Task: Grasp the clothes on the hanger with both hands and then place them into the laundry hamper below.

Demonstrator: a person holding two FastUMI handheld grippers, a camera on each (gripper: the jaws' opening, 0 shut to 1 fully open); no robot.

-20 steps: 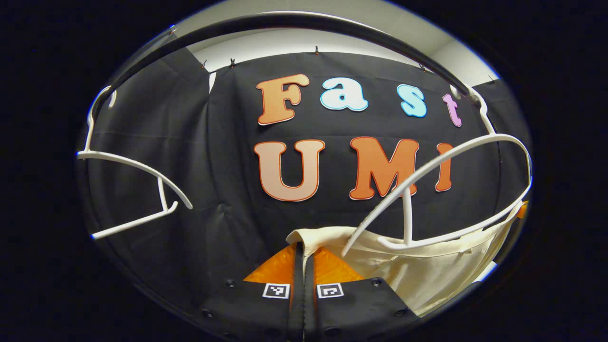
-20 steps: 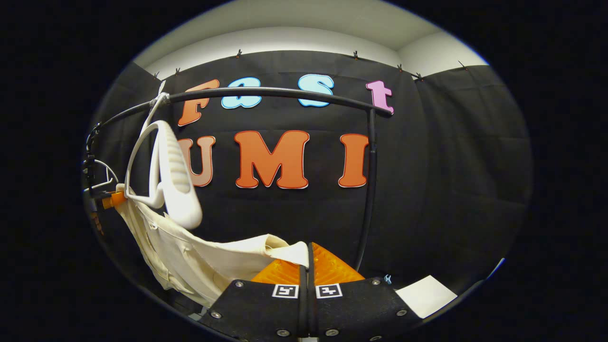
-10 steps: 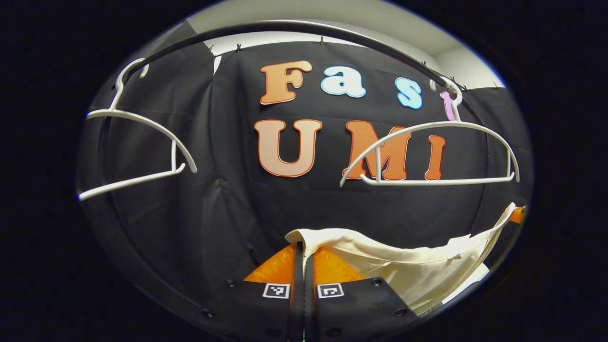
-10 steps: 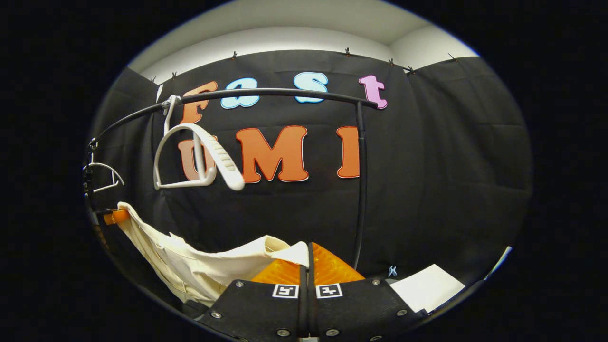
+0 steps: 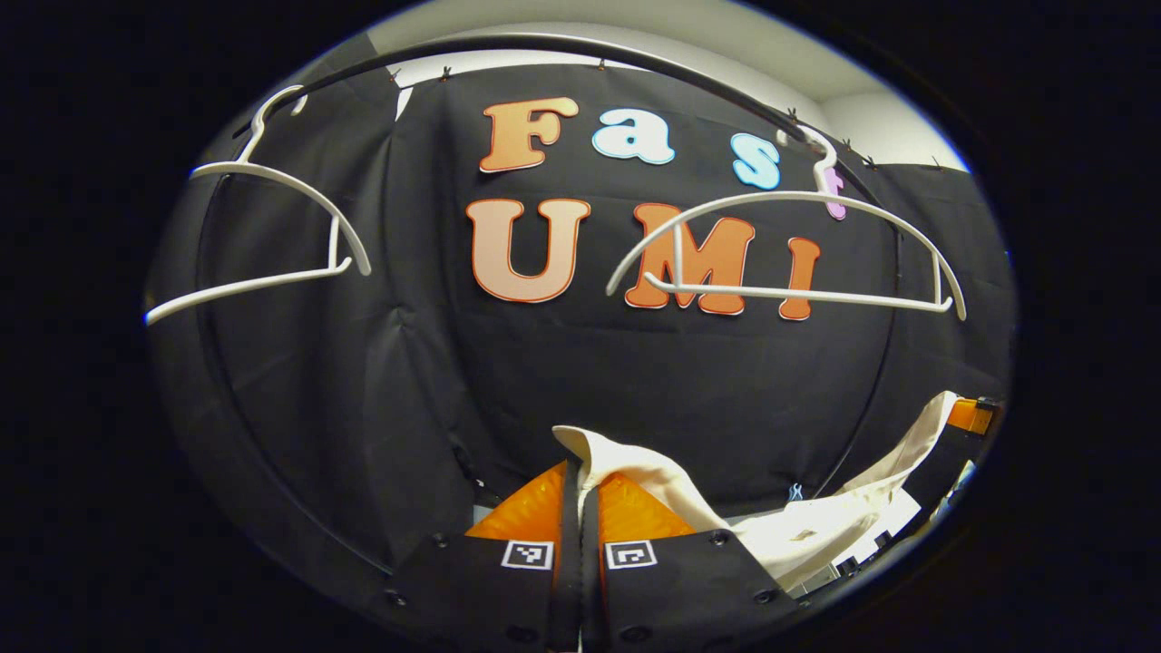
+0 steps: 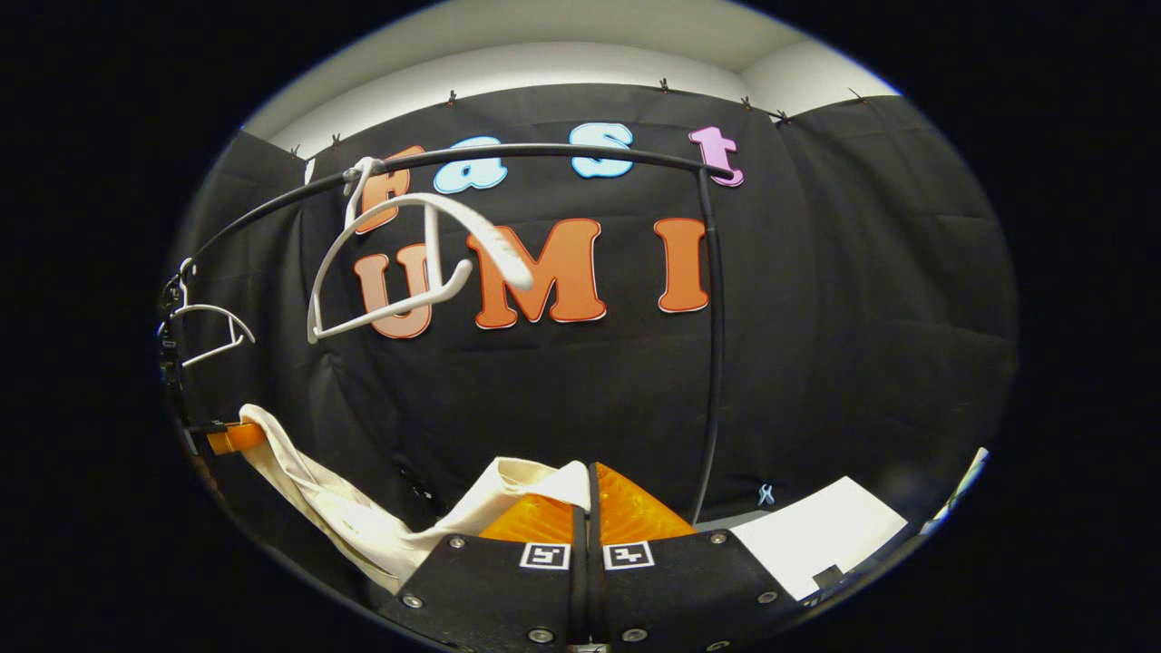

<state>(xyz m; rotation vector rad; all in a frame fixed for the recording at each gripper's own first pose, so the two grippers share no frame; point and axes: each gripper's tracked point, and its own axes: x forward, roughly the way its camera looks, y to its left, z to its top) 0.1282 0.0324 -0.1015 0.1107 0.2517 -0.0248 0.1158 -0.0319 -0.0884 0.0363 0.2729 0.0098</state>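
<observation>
Black rail (image 5: 635, 56) arcs across the top of left gripper view, two bare white hangers on it: near hanger (image 5: 780, 245) right of centre, far hanger (image 5: 263, 227) at left, well apart from each other, open black wall cloth between and below them. In right gripper view the rail's upright post (image 6: 717, 363) drops just right of centre, open cloth wall to its right, white sheet (image 6: 816, 544) low right. Cream garment (image 5: 816, 531) is off the hangers, hanging below them as a slack sagging band strung between the two grippers. Left gripper (image 5: 571, 476) fingers pressed together, pinching one folded corner of the garment at the tips. Right gripper (image 6: 585, 479) likewise pressed together, pinching the other corner. In right gripper view garment dips low left toward the other gripper at the edge. Fabric plain, lightly creased, small detail near the sag too small to tell. Hamper position cannot tell
</observation>
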